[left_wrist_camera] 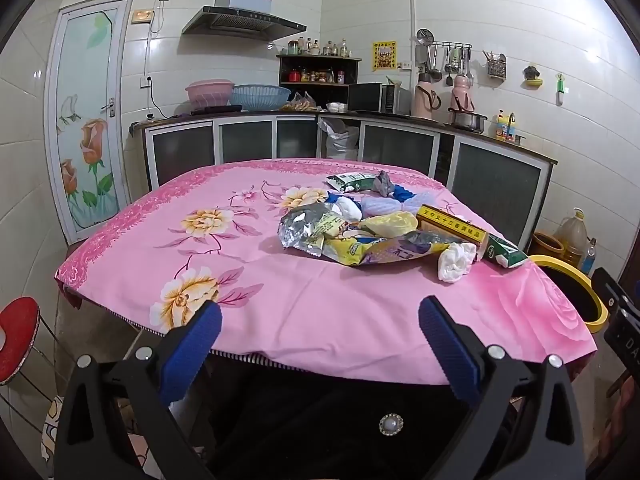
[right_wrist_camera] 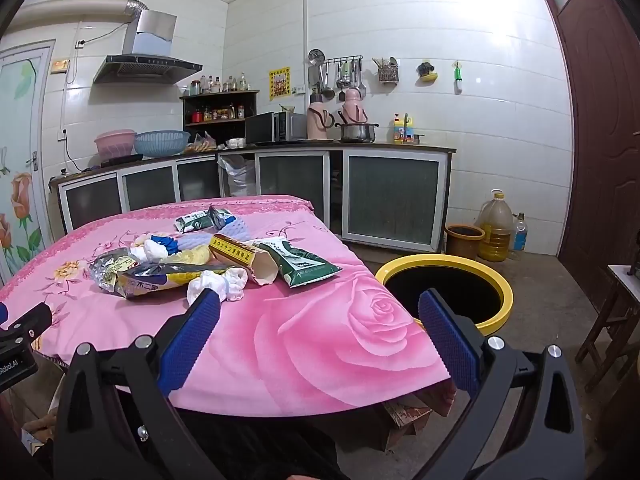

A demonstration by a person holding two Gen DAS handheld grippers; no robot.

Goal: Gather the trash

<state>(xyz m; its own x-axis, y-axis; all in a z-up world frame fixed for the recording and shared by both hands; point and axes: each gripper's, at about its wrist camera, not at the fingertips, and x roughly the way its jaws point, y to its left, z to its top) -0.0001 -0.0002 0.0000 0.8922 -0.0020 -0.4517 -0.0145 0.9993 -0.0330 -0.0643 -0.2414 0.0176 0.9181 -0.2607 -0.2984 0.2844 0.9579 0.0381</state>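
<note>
**Spotter:** Where's the trash from your fingers?

**Me:** Heaped on the desk (left_wrist_camera: 224, 280), ahead of both. My right gripper (right_wrist_camera: 320, 316) is nearer; the white tissue wad (right_wrist_camera: 218, 285) lies just past its left finger. The yellow-rimmed bin (right_wrist_camera: 444, 288) stands on the floor to the right. Left gripper (left_wrist_camera: 320, 322) is farther back. Both sets of fingers are spread wide, holding nothing.

**Spotter:** Count?

**Me:** Two green packets, one yellow box lying lengthwise toward me, two foil wrappers, at least two tissue wads. One bin.

A pink floral tablecloth (left_wrist_camera: 240, 280) covers the table, bearing a heap of trash (left_wrist_camera: 384, 232).
</note>
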